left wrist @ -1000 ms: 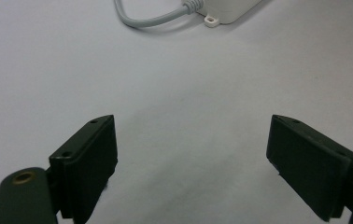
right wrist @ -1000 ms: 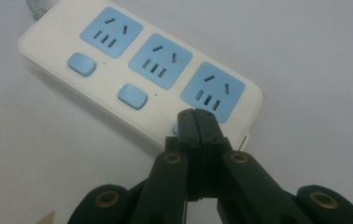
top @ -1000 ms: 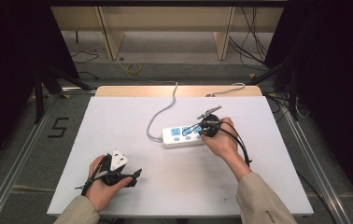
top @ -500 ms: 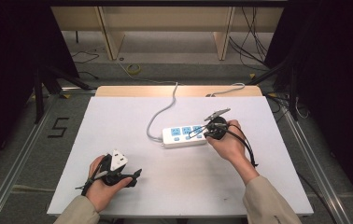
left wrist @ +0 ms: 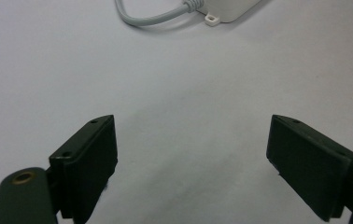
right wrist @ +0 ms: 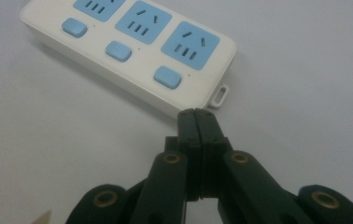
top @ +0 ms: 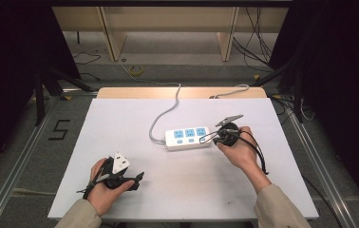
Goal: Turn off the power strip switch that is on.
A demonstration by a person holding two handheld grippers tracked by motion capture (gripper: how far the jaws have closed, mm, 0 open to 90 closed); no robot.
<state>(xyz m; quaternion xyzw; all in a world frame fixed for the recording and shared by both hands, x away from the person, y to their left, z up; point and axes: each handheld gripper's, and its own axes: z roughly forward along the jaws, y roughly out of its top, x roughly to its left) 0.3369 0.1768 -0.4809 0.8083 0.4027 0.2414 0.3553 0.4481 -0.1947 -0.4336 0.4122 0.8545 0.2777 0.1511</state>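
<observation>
A white power strip (top: 188, 138) with blue sockets and blue buttons lies mid-table, its grey cord (top: 164, 115) running off the far edge. My right gripper (top: 207, 138) is shut, jaws pressed flat together with nothing between them. In the right gripper view its tips (right wrist: 197, 122) sit just short of the power strip (right wrist: 132, 51), at the end with the mounting tab (right wrist: 220, 96). My left gripper (top: 138, 179) rests near the front left of the table, jaws wide open over bare surface. The left gripper view has the strip's corner (left wrist: 230, 8) and cord (left wrist: 151, 18) far ahead.
The white tabletop (top: 120, 123) has a wooden strip along its far edge (top: 135, 92). Beyond it, cables lie on the floor under wooden shelving (top: 168, 23). Metal rails (top: 21, 156) run along both sides of the table.
My right gripper has drawn back to the right, off the top of the power strip to just past its right end. The left hand has stayed put.
</observation>
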